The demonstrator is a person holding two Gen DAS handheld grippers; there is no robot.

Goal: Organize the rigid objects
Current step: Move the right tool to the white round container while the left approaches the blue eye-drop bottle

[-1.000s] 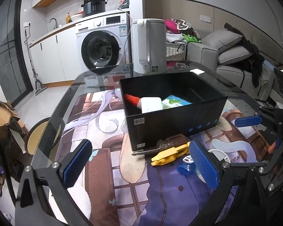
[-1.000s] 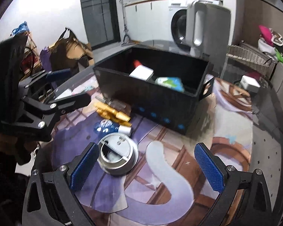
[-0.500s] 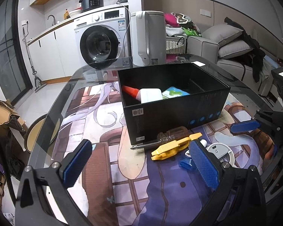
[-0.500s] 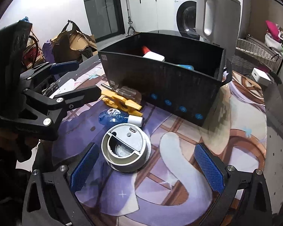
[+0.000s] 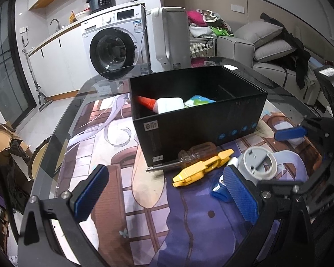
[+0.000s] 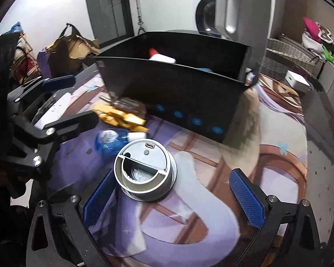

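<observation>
So far, we judged the sorting partly done. Our black box [image 5: 198, 120] sat on the bench [image 5: 82, 102], and inside it we could see 3 things: a white bottle with a red cap [image 5: 164, 104] and a green-and-blue packet [image 5: 199, 100] beside it.

Outside the box, 4 items remained on the patterned mat [image 5: 122, 155]. A screwdriver [image 5: 189, 158] with a clear amber handle lay just against the box's near wall, a yellow clip-like tool [image 5: 202, 166] touched it, and a small blue bottle [image 6: 113, 139] lay near those. The round grey device [image 6: 144, 169] stood closest to our right gripper [image 6: 173, 198].

That gripper's fingers [image 6: 247, 200] were spread wide with nothing between them gripped; the left pad sat just beside the grey device, the other well apart from it. Our left gripper [image 5: 164, 191] was likewise wide open and empty, low over the mat near the yellow tool.

We judged the grey device the likely next pick, with the other 3 still to follow.
</observation>
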